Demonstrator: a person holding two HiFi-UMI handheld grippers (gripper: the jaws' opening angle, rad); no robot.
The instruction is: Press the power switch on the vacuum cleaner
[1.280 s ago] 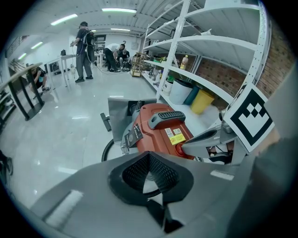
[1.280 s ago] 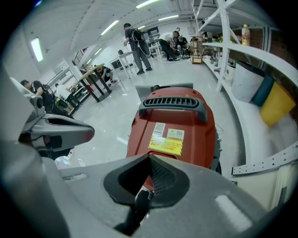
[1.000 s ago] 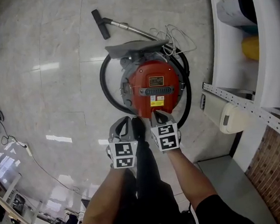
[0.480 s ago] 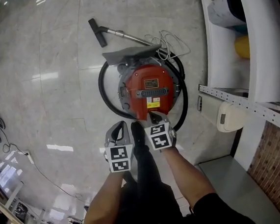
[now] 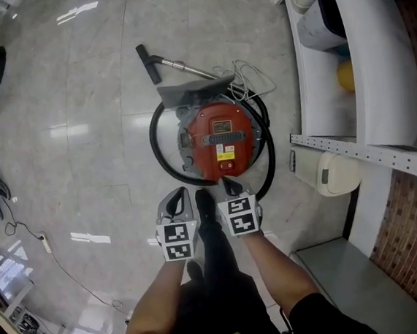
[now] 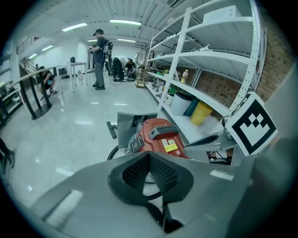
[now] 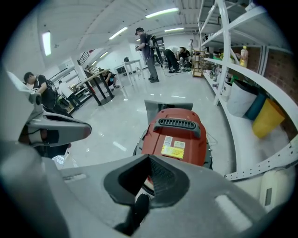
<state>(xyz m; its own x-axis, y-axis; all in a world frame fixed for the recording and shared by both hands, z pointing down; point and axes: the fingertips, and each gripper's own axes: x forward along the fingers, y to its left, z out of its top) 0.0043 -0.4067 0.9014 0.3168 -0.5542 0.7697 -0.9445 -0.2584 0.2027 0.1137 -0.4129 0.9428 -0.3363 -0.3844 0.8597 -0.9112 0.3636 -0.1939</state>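
On pale glossy floor (image 5: 77,102), close beside white shelving (image 5: 346,76): red vacuum cleaner (image 5: 221,143), ringed by black hose (image 5: 162,156); just short of its near edge, left gripper (image 5: 174,202) and right gripper (image 5: 230,190) side by side, neither touching it; both sets of jaws closed tip to tip, gripping nothing.

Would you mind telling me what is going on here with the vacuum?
A person stands over a red vacuum that sits on the floor, its black hose looped around it. The person holds a gripper in each hand. The left gripper and the right gripper both have their jaws together and hold nothing. They hover at the vacuum's near edge, the right one closer, and neither appears to touch it.
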